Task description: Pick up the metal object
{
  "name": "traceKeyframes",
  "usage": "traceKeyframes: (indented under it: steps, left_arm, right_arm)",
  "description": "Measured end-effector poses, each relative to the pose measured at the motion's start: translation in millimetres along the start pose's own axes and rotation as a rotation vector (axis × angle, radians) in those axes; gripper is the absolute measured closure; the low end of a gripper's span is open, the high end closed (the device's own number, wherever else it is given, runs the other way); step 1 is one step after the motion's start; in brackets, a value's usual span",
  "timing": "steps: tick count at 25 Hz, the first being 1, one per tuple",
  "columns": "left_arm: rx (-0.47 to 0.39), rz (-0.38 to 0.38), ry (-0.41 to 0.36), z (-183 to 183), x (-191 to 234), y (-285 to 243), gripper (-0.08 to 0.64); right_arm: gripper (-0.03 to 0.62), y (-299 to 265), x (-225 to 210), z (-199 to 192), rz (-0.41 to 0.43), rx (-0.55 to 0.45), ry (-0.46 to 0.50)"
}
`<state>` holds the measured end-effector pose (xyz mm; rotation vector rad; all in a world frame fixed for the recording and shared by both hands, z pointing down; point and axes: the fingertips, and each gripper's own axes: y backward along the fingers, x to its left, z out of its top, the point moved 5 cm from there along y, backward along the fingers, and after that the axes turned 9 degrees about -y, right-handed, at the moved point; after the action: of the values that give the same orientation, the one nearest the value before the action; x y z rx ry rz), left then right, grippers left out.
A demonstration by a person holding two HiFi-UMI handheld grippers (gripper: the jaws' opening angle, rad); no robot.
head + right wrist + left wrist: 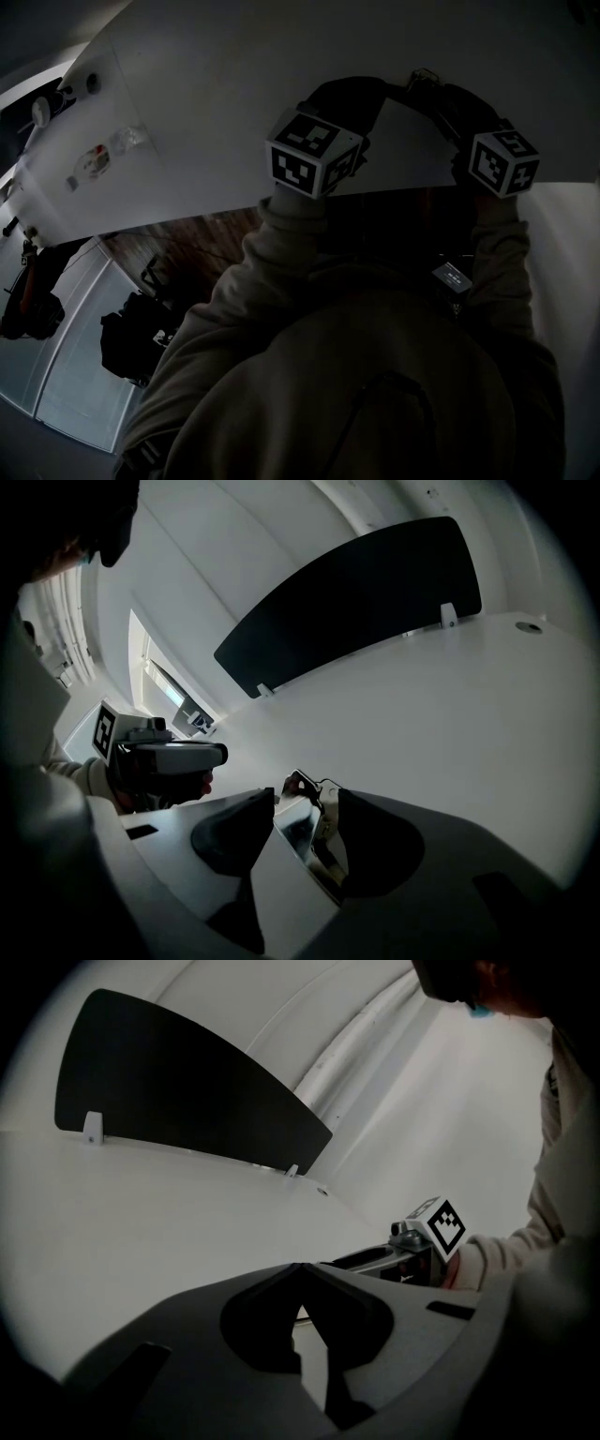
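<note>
At a white table (234, 56) backed by a black divider panel (356, 592), the right gripper (307, 797) stands with its jaws wide apart around the metal object (305, 834) — a shiny, clip-like piece close against one jaw, not pinched. The left gripper (300, 1269) hovers alongside, closed and empty. A clean pick likely means centring the piece, then squeezing its flat faces squarely — thin polished metal slips easily.

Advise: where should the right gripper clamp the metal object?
Clamp the flat faces of the metal object, mid-strip, below its looped end. The right gripper straddles it, jaws open, pointing along the strip, which sits nearer one jaw; closing from there should probably hold.
</note>
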<state>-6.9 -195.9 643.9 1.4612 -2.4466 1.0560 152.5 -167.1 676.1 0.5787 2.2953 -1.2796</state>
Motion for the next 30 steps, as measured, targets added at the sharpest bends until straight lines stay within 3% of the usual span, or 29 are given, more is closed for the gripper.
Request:
traceKeyframes:
  steps: [14, 22, 30]
  left_arm:
    - [0.008, 0.008, 0.005, -9, -4, 11, 0.565]
    - [0.008, 0.029, -0.035, 5, -7, 18, 0.565]
    - [-0.021, 0.061, -0.021, 21, -6, 31, 0.565]
  right_arm:
    - [0.407, -18, 4, -7, -0.014, 0.076, 0.072]
    - [0.52, -15, 19, -9, 0.007, 0.105, 0.107]
    - [0.545, 4, 39, 19, 0.02, 0.048, 0.121]
